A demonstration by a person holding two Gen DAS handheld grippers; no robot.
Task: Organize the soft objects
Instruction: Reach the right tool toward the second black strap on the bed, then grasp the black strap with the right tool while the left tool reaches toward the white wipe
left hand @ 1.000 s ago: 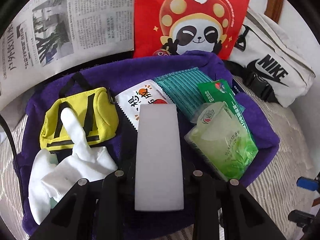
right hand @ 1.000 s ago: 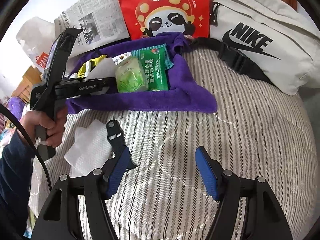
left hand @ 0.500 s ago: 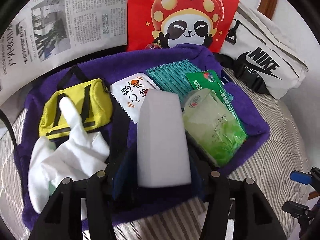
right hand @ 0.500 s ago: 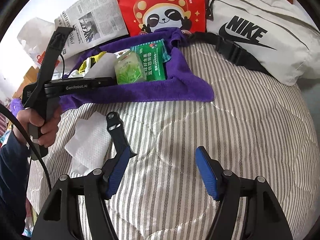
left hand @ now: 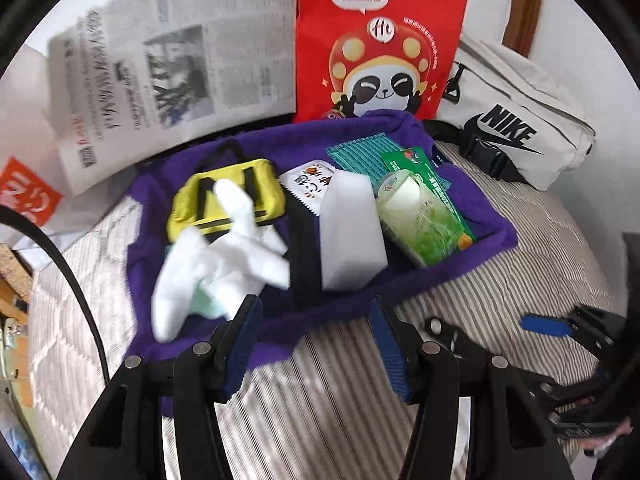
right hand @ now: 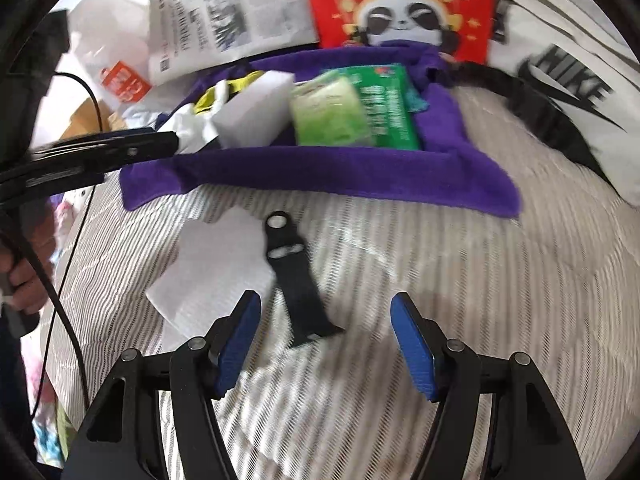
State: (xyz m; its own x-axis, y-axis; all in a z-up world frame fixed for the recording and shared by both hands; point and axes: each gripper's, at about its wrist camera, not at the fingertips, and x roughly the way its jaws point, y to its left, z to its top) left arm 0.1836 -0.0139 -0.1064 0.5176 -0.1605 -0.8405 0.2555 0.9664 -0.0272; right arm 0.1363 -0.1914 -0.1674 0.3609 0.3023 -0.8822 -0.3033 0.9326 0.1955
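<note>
Striped bedding is carrying the purple towel, and the white sponge block is now lying there beside the green tissue pack, released. Left gripper is pulling back, jaws wide, empty. Right gripper is hovering spread around a black strap, not gripping.

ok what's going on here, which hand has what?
Nothing is held. The left gripper is open just short of the purple towel, where the white foam block lies among packets, a yellow pouch and white gloves. The right gripper is open over a black strap beside a white tissue on the striped quilt.
</note>
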